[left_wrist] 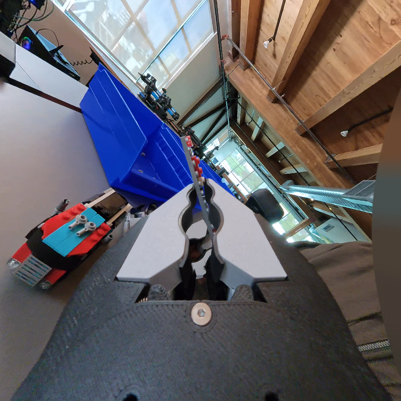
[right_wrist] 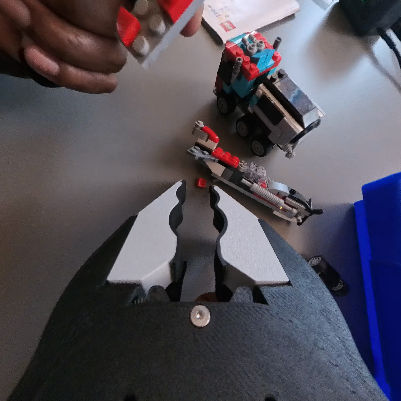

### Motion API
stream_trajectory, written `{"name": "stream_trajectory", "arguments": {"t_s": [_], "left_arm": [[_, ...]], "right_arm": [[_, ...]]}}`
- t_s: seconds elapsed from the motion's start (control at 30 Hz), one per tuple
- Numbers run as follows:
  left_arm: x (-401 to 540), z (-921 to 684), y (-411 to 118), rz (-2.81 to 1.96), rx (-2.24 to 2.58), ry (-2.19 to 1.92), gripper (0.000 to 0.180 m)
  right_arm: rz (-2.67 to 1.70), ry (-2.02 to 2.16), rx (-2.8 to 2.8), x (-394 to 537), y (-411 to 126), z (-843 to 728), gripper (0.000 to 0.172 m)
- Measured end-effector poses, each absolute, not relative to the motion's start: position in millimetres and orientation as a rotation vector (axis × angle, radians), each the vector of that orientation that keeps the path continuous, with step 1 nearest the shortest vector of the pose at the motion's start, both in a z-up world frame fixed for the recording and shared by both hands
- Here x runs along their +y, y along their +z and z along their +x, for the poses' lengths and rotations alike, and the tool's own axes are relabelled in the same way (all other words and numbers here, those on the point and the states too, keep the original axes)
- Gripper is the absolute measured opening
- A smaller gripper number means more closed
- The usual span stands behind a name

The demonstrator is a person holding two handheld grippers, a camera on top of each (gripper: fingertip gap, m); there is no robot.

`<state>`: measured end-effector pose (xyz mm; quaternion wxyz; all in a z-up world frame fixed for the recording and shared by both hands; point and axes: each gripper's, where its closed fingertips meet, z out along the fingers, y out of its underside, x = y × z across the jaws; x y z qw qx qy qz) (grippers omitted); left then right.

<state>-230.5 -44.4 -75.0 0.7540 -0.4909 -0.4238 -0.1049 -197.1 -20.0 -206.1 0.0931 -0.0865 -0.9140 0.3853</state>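
A thin grey plate (left_wrist: 196, 191) studded with red bricks is clamped edge-on between the left fingers (left_wrist: 188, 195), its long axis running straight outward. The right fingers (right_wrist: 180, 188) are parted and empty; a small red tile (right_wrist: 200, 182) lies on the counter (right_wrist: 86, 152) just beyond their tips, with the long model (right_wrist: 249, 178) just to its right.

Thin grey studded plate (left_wrist: 196, 173) with red bricks clipped on, seen edge-on, clamped between the left gripper (left_wrist: 200, 186) jaws, small red square tile (right_wrist: 200, 182) lay flat on the counter (right_wrist: 86, 152) just ahead of the right gripper (right_wrist: 196, 184), whose jaws stood parted and bare.
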Motion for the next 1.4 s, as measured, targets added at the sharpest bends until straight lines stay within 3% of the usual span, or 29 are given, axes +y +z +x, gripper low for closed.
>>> {"name": "stream_trajectory", "arguments": {"t_s": [0.23,0.6,0.73,0.87,1.03,1.27,1.4], "left_arm": [[-38.0,-228.9,-81.9,-1.089,-0.927,-0.237,0.008],[-39.0,-229.9,-85.3,-1.095,-0.926,-0.208,0.008],[-36.1,-225.4,-79.8,-1.1,-0.905,-0.209,0.008],[-28.5,-224.0,-85.0,-1.139,-0.904,-0.2,0.008],[-14.1,-221.0,-95.1,-1.166,-0.916,-0.235,0.008],[20.2,-201.3,-101.8,-1.233,-0.89,-0.281,0.008],[53.7,-175.2,-110.0,-1.286,-0.892,-0.369,0.008]], "right_arm": [[-0.221,1.068,-2.668,-22.3,-210.1,-206.0,0.008],[-0.222,1.21,-2.597,6.1,-188.5,-192.8,0.007],[-0.424,1.3,-2.269,74.9,-132.4,-219.9,0.007],[-0.73,1.219,-1.769,209.9,-72.7,-266.2,0.006],[-0.968,0.984,-1.651,316.5,-90.7,-305.2,0.009],[-0.996,1.017,-1.613,321.4,-94.2,-301.2,0.021],[-0.879,1.199,-1.654,274.6,-82.9,-273.0,0.021]]}}
